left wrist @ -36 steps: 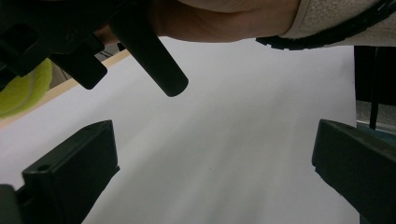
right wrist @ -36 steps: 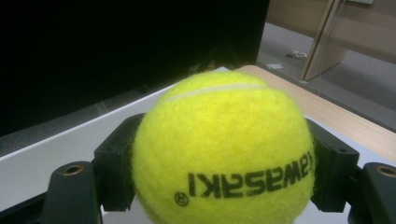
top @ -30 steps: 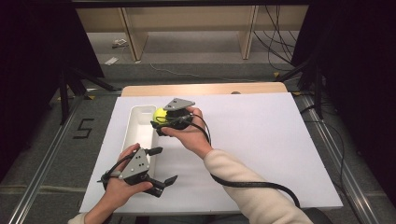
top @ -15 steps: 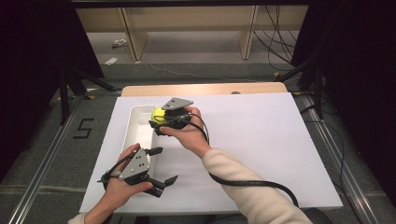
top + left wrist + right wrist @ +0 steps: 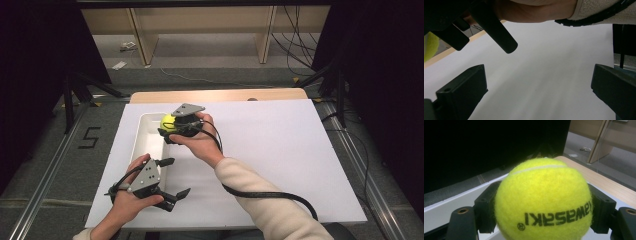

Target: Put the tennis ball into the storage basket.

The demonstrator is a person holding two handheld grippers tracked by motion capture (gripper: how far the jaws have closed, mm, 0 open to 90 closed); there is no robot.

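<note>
R gripper (image 5: 169,129) is clamped on a yellow tennis ball (image 5: 168,121), held above the far end of a white tray (image 5: 146,142) at the left side of the white sheet (image 5: 280,160). In the right gripper view the ball (image 5: 543,200) sits between both black jaws, pressed on its left & right sides, w/ black print "KAWASAKI" reading upside down; the tray's white wall (image 5: 454,202) runs below & behind it, tabletop edge in wood (image 5: 599,182) beyond. R hand (image 5: 200,142) grips the tool from the near-right, cream sleeve (image 5: 260,200) & black cable (image 5: 270,194) trailing to the near edge. L gripper (image 5: 172,176) rests low at the near left of the sheet, just near of the tray, jaws wide apart w/ nothing between; L hand (image 5: 131,202) wraps it from behind. Left gripper view: both jaws spread at the bottom corners over bare sheet (image 5: 549,75), R forearm & cable crossing the top, a sliver of the ball (image 5: 430,47) at far left.
</note>
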